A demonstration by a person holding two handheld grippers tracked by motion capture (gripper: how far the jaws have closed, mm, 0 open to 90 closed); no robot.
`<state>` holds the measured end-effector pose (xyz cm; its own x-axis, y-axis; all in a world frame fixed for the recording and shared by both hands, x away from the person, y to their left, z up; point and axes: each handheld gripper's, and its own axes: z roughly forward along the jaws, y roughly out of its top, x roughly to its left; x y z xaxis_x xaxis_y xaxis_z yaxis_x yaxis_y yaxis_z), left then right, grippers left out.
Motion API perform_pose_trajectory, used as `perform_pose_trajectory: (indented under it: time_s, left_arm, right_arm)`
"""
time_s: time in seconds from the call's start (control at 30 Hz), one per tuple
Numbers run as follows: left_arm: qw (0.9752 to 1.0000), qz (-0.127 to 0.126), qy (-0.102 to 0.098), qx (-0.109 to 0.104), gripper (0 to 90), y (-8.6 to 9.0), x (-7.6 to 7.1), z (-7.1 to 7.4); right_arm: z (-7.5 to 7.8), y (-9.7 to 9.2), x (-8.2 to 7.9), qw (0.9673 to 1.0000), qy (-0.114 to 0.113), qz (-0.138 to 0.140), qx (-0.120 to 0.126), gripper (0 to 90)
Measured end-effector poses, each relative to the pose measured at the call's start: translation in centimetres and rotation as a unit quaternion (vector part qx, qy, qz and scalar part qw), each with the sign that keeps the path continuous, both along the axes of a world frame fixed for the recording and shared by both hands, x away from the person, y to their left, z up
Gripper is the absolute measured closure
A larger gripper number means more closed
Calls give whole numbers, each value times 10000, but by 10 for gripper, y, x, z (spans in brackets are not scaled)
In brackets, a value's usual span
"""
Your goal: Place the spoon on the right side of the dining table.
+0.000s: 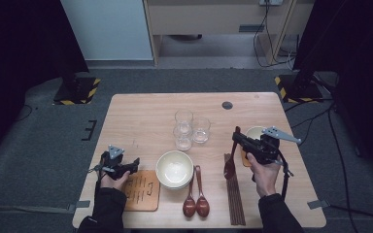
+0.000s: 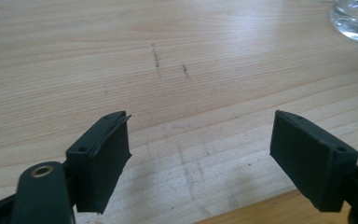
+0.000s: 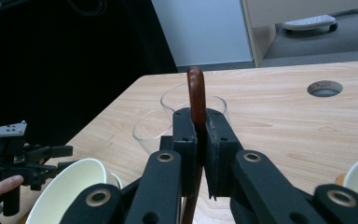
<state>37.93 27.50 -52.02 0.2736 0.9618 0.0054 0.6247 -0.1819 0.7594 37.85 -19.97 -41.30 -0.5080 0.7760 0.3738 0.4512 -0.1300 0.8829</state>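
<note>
L gripper (image 2: pixel 200 154) low over the pale wooden table (image 2: pixel 121 56), jaws spread wide w/ nothing between; brown square wooden coaster (image 1: pixel 142 190) just beside it. R gripper (image 3: pixel 200 140) pinches a dark red-brown wooden spoon (image 3: pixel 196 93) by its handle, bowl hanging below the jaws, cream bowl stack (image 1: pixel 174 169) to its left.
</note>
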Motion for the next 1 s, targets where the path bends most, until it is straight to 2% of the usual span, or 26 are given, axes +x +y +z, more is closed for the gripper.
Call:
perform_pose_trajectory:
  time_s: [0.27, 0.43, 0.7, 1.0]
  left_arm:
    - [9996, 82, 183, 186, 136, 2, 5, -7]
    - [9992, 138, 296, 224, 131, 4, 6, -13]
    - [9992, 229, 314, 59, 97, 8, 7, -16]
    - [9988, 317, 346, 97, 56, 8, 8, -16]
  right_arm:
    - [1, 0, 5, 9999, -52, -105, 6, 846]
    - [3, -1, 9, 9998, -98, -187, 40, 845]
    - [6, -7, 16, 9991, -184, -380, 73, 845]
    - [11, -15, 22, 9976, -290, -609, 152, 845]
